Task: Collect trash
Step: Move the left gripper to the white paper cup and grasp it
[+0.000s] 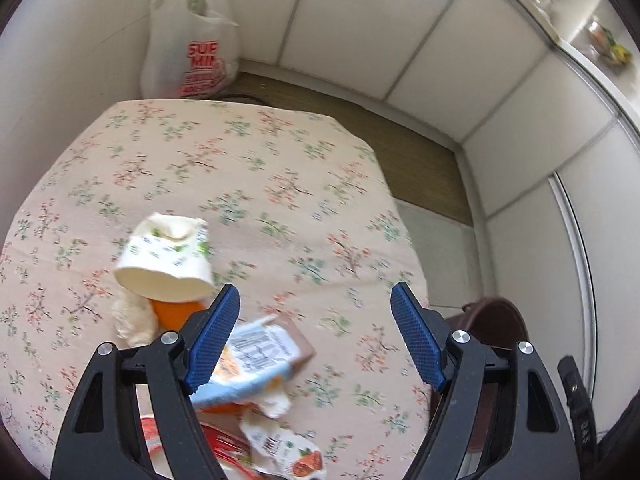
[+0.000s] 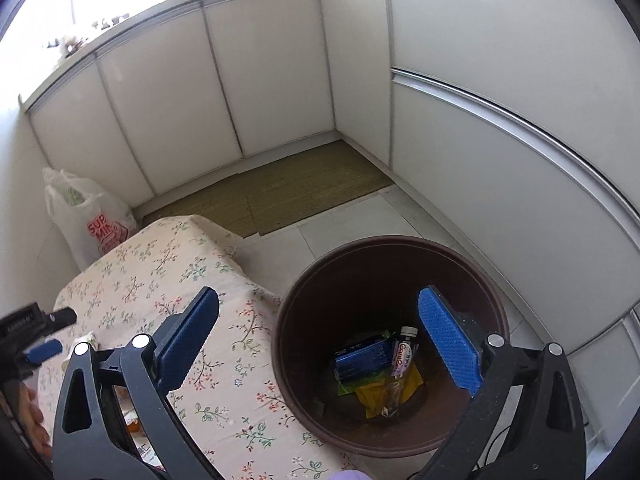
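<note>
Hovering over the floral-clothed tabletop (image 1: 248,168), the left claw (image 1: 316,312) stands released, its blue pads spread wide with nothing between them. Left wrist view only: a crumpled white paper cup (image 1: 166,258) lying on its side, touching an orange piece (image 1: 174,314) and a wad of tissue (image 1: 132,320); a light-blue wrapper (image 1: 256,364) partly under the left pad; a torn printed packet (image 1: 288,448) and a red-rimmed item (image 1: 176,440) at the near edge.

Right wrist view only: the right claw (image 2: 320,324), likewise released and holding nothing, above a round brown trash bin (image 2: 304,368) on the floor just beside the tabletop. Bin contents: a blue box (image 2: 362,358), a small bottle (image 2: 404,354), green and yellow wrappers (image 2: 372,398).

Both views: a white plastic shopping bag (image 1: 188,40) with red lettering, in the corner beyond the tabletop.
</note>
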Available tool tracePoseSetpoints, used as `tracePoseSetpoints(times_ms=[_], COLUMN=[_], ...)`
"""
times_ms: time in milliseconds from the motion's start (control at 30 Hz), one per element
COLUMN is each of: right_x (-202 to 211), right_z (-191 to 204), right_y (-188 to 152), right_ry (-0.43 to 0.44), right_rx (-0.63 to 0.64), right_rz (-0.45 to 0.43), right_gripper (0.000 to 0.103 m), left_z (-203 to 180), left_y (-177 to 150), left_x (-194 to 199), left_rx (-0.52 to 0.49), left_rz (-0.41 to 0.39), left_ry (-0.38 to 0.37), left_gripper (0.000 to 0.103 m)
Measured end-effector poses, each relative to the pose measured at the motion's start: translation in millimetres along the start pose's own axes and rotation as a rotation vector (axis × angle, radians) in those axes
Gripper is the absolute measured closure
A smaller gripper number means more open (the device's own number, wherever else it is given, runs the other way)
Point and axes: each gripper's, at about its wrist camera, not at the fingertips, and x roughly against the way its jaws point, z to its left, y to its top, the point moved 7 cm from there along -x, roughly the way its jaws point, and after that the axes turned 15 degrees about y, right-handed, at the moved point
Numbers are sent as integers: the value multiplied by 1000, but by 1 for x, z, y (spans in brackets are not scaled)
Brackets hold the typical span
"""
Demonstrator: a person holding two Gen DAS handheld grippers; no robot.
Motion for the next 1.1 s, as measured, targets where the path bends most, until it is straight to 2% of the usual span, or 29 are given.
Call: tracePoseSetpoints(times_ms=[200, 267, 433, 567, 700, 767, 833, 867, 900, 1100], right_x=[-14, -20, -34, -41, -49, -51, -52, -52, -52, -51], right_z=[51, 62, 84, 98, 105, 107, 107, 106, 106, 108], right_y=[-11, -16, -26, -31, -36, -38, -38, -39, -39, -40], right_ry=[47, 65, 73, 87, 91, 95, 101, 105, 108, 114], right_rx=[108, 123, 164, 182, 200, 203, 197, 190, 184, 189], right_rz=[46, 71, 105, 119, 137, 145, 152, 155, 158, 165], right_gripper=[7, 7, 7, 7, 7, 7, 7, 7, 7, 7], left_z=[79, 103, 140, 145, 132, 124, 117, 111, 108, 102], left_y=[40, 45, 33, 20, 13, 12, 10, 10, 9, 10], left_x=[-22, -37, -82, -105, -115, -117, -117, -115, -113, -102], left_rx=[80, 121, 205, 273, 265, 260, 245, 231, 222, 211], left_rz=[18, 52, 186, 259, 301, 314, 319, 319, 314, 274], left_ry=[110, 113, 89, 19, -61, -93, -112, -118, -127, -129], left_gripper=[27, 27, 27, 27, 29, 37, 56, 60, 69, 73])
